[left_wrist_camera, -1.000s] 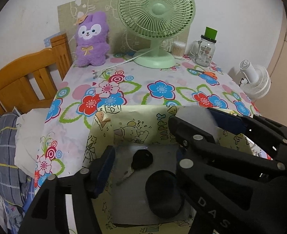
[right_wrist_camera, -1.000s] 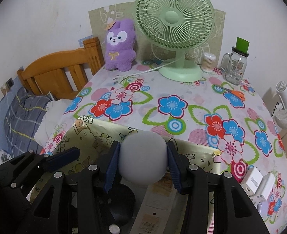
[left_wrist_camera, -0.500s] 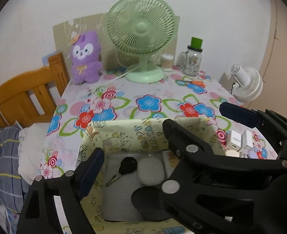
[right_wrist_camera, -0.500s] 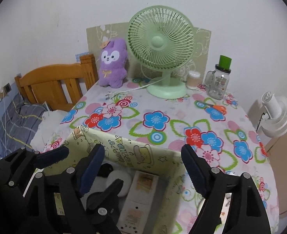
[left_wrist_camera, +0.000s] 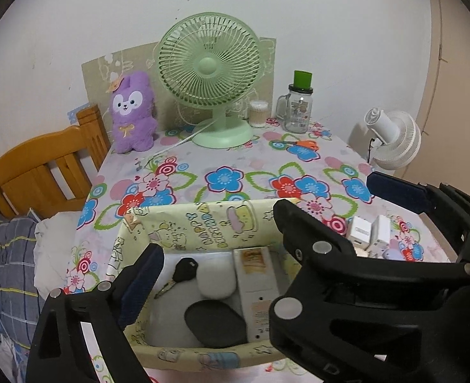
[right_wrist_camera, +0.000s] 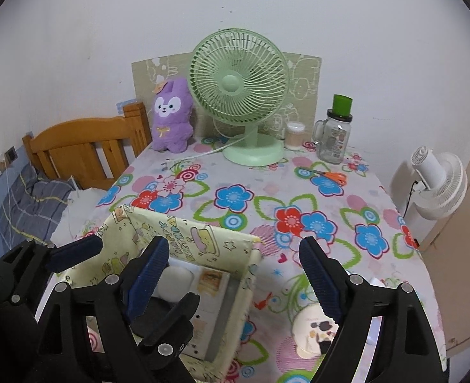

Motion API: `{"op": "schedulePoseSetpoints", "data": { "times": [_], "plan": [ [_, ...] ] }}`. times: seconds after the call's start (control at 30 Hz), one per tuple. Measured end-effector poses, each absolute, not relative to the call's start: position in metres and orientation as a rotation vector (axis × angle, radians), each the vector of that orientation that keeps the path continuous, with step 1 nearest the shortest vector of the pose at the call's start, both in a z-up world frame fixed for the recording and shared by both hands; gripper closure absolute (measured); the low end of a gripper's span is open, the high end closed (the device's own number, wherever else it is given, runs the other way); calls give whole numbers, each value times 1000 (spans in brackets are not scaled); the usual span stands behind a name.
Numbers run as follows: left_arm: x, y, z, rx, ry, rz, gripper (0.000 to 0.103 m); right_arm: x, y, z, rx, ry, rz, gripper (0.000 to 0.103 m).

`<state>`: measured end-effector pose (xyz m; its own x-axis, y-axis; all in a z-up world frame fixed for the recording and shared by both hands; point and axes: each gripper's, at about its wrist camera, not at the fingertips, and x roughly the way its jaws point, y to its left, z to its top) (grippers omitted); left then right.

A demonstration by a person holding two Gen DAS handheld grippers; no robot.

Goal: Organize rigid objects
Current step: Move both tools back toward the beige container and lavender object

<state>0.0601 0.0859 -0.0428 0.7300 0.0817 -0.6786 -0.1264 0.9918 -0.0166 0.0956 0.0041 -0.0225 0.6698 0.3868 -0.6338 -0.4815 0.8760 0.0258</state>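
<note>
A yellow cartoon-print box (left_wrist_camera: 203, 223) stands at the table's near edge; it also shows in the right wrist view (right_wrist_camera: 200, 239). Inside lie a white rounded object (left_wrist_camera: 217, 281), a car key (left_wrist_camera: 184, 271), a white remote (left_wrist_camera: 254, 290) and a black oval case (left_wrist_camera: 214, 322). My left gripper (left_wrist_camera: 216, 271) is open above the box. My right gripper (right_wrist_camera: 235, 274) is open and empty over the box's right wall. Two white chargers (left_wrist_camera: 370, 229) lie right of the box. A round printed disc (right_wrist_camera: 314, 332) lies on the cloth under my right gripper.
A green fan (right_wrist_camera: 239, 95), purple plush (right_wrist_camera: 171, 118), cotton-swab jar (right_wrist_camera: 295, 135), glass mug with green lid (right_wrist_camera: 334, 137) and orange scissors (right_wrist_camera: 327, 174) sit at the back. A white fan (right_wrist_camera: 439, 182) stands right; a wooden bed frame (right_wrist_camera: 85, 150) stands left.
My right gripper opened and let the white rounded object go into the box, then drew back and up. My left gripper also pulled back from the box.
</note>
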Motion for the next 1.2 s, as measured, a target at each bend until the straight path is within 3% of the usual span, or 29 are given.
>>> {"op": "schedulePoseSetpoints", "data": {
  "times": [0.47,1.2],
  "plan": [
    [49,57,-26,-68,710,101,4,81,-28,-1,-148,623,469,8],
    [50,7,-11,-64,681,50,3,76,-85,16,-111,580,404,7]
  ]
}}
